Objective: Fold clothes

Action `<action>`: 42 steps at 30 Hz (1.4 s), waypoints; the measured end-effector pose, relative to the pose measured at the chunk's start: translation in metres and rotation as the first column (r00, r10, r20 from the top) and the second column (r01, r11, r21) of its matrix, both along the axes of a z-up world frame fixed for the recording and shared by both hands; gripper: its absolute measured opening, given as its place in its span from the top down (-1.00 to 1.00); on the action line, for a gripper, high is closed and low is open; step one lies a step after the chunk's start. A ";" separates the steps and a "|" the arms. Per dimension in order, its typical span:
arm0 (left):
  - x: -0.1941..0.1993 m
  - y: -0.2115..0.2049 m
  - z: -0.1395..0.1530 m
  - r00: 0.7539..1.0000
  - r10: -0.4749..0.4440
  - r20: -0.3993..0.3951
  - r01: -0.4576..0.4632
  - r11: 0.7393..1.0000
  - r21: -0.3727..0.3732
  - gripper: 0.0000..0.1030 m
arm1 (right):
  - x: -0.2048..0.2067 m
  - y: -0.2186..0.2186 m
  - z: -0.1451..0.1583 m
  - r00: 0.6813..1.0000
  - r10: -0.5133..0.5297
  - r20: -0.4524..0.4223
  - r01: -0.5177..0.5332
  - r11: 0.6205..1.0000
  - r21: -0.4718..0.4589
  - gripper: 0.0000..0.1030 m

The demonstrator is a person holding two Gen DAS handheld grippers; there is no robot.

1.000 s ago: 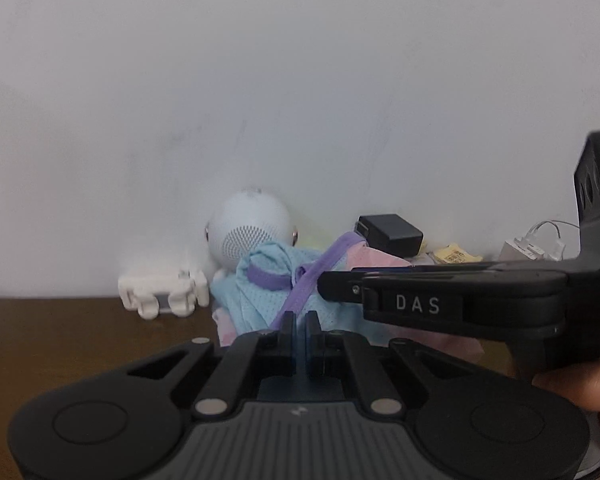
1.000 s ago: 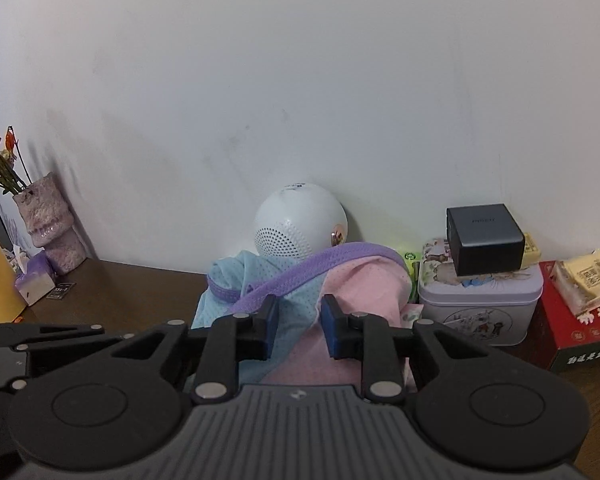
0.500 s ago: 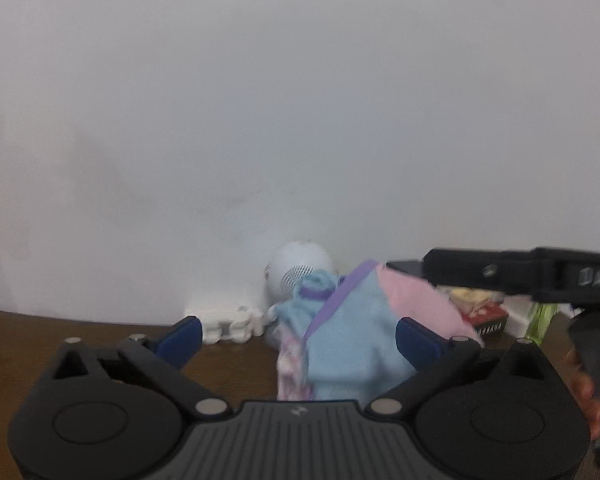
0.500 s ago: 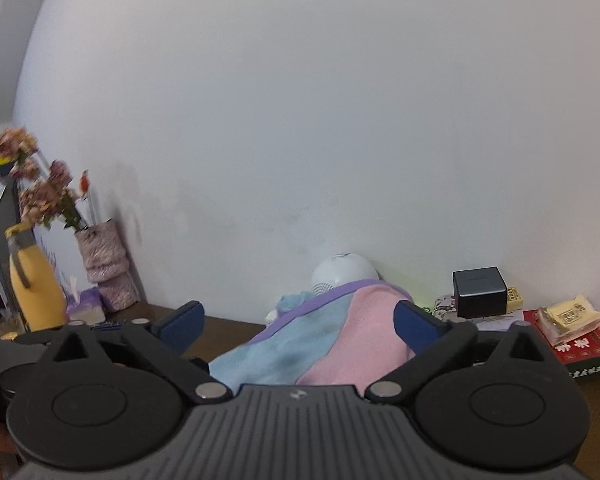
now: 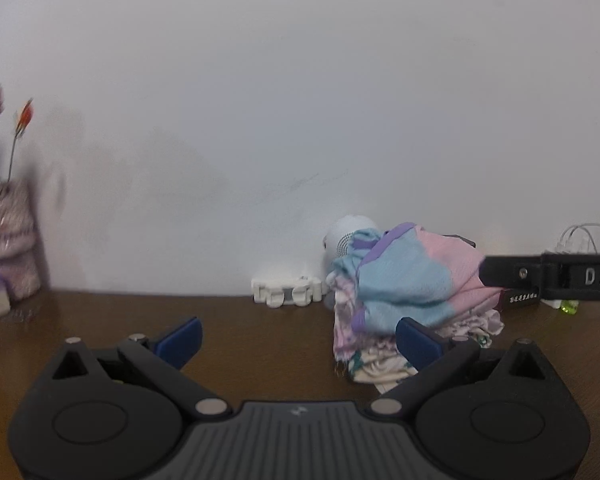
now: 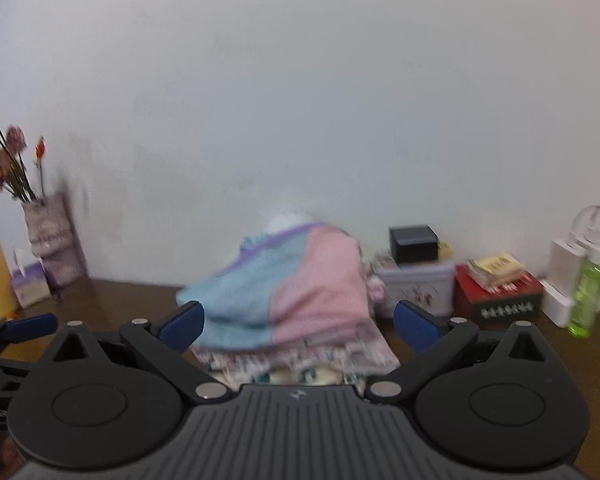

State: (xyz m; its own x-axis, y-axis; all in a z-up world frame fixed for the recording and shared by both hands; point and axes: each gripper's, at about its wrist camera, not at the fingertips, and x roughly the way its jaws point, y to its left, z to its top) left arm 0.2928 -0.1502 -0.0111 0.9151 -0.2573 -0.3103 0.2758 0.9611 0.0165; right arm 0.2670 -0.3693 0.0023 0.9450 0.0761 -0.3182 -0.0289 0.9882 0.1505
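You are in a home, at a brown wooden table (image 6: 112,292) pushed against a plain white wall (image 6: 300,100). Household odds and ends line the wall: a vase of dried flowers (image 6: 54,240), a flowered tin (image 6: 416,286), a red box (image 6: 500,298), a green bottle (image 6: 586,298) and a stack of folded clothes (image 6: 292,300).

Both wrist fisheyes sit low over the table (image 5: 260,332), facing the white wall (image 5: 300,100). The left view stands left of the folded pile (image 5: 412,284); the right, somewhat blurred, seems nearer, squarely behind it (image 6: 292,296). They share pile, wall and vase (image 6: 52,240).
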 end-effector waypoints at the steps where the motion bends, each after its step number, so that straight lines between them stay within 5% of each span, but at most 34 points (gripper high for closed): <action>1: -0.003 0.003 -0.002 1.000 0.001 -0.011 -0.001 1.000 -0.005 -1.00 | -0.004 0.000 -0.001 1.000 0.008 -0.013 -0.008 1.000 0.004 -0.99; 8: -0.050 0.033 -0.002 0.999 0.031 -0.031 -0.033 0.999 -0.042 -1.00 | -0.046 0.016 -0.009 0.998 0.033 -0.056 -0.034 0.999 -0.018 -0.99; 23: -0.175 0.079 -0.010 0.992 0.093 -0.086 -0.093 0.996 0.011 -1.00 | -0.155 0.058 -0.021 0.979 0.072 -0.192 -0.076 0.997 -0.012 -0.99; 31: -0.227 0.097 -0.014 0.978 0.116 -0.172 -0.116 0.993 0.007 -1.00 | -0.209 0.073 -0.020 0.970 0.065 -0.234 -0.077 0.996 -0.042 -0.99; 42: -0.282 0.111 -0.016 0.977 0.124 -0.171 -0.132 0.991 -0.034 -1.00 | -0.253 0.097 -0.022 0.965 0.107 -0.238 -0.127 0.989 -0.071 -0.99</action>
